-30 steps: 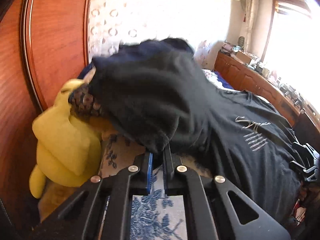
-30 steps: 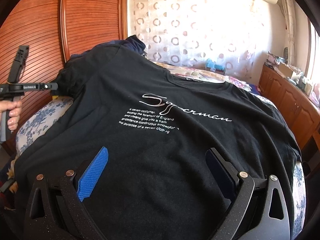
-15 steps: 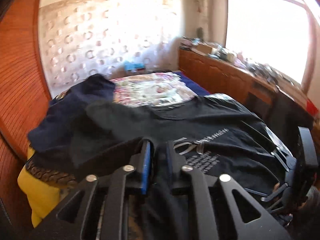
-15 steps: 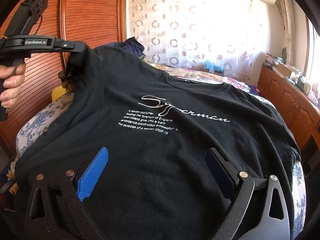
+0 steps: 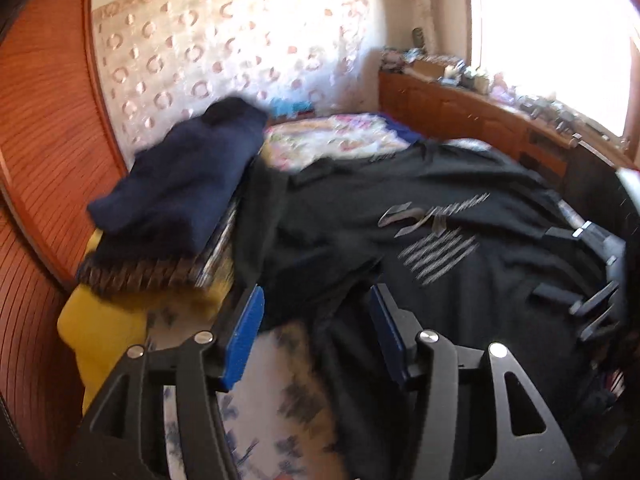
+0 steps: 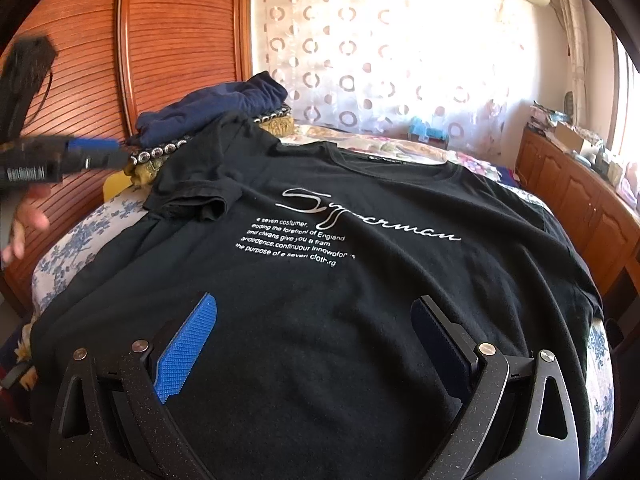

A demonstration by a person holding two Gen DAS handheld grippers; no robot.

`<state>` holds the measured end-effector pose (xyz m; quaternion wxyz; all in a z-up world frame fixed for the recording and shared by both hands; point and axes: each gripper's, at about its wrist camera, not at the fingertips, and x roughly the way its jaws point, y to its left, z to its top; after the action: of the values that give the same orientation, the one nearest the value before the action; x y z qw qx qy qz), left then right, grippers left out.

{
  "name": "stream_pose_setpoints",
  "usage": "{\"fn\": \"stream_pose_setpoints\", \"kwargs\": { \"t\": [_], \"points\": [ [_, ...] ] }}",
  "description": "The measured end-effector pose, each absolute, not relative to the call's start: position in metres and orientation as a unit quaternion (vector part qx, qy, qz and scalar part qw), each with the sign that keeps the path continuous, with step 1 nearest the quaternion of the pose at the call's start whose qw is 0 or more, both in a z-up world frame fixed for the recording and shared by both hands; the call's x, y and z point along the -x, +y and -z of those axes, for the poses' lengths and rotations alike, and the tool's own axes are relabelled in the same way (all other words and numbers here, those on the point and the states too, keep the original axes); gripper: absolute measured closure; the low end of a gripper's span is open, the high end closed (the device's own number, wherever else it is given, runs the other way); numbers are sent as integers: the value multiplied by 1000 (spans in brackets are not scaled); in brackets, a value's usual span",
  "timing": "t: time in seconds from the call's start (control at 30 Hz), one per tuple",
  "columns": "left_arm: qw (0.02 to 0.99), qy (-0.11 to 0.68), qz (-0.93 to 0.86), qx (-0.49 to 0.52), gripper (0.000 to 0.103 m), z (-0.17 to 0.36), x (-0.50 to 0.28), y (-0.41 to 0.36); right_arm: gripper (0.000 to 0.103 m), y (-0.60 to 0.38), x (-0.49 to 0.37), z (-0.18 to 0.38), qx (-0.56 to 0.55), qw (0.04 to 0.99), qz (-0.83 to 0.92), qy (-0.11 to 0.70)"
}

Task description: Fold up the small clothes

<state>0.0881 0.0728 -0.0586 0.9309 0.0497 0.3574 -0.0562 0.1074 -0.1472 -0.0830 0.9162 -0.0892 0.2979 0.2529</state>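
A black T-shirt (image 6: pixel 360 320) with white lettering lies face up, spread over the bed; its left sleeve (image 6: pixel 196 196) is folded in over the chest. My right gripper (image 6: pixel 314 304) hovers open above the shirt's lower half, nothing between its blue pads. My left gripper (image 5: pixel 316 296) hangs over the shirt's (image 5: pixel 440 200) left edge with its jaws opening; the cloth lies beneath them, not pinched. In the right wrist view the left gripper (image 6: pixel 96 158) shows blurred at the far left, held by a hand (image 6: pixel 24 224).
A navy garment (image 5: pixel 180 184) tops a pile at the bed's far left corner, over a yellow cushion (image 5: pixel 104 332). Wooden wardrobe doors (image 6: pixel 180 32) stand on the left, a low wooden cabinet (image 6: pixel 580 200) on the right. Floral sheet (image 6: pixel 80 240) shows beside the shirt.
My left gripper carried the sleeve in over the shirt, then opened and let it go; the sleeve now lies folded on the chest. The right gripper stayed still.
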Motion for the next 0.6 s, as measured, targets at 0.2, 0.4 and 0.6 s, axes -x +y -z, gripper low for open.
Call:
{"fn": "stream_pose_setpoints", "kwargs": {
  "t": [0.2,0.4,0.6],
  "points": [
    [918,396,21,-22,49,99,-89,112,4,-144,-107,84,101,912,-257,303],
    [930,368,7,10,49,98,-64,122,4,-129,-112,76,112,896,-295,313],
    [944,325,-6,54,49,83,-33,133,4,-79,-124,55,145,876,-350,298]
  ]
}}
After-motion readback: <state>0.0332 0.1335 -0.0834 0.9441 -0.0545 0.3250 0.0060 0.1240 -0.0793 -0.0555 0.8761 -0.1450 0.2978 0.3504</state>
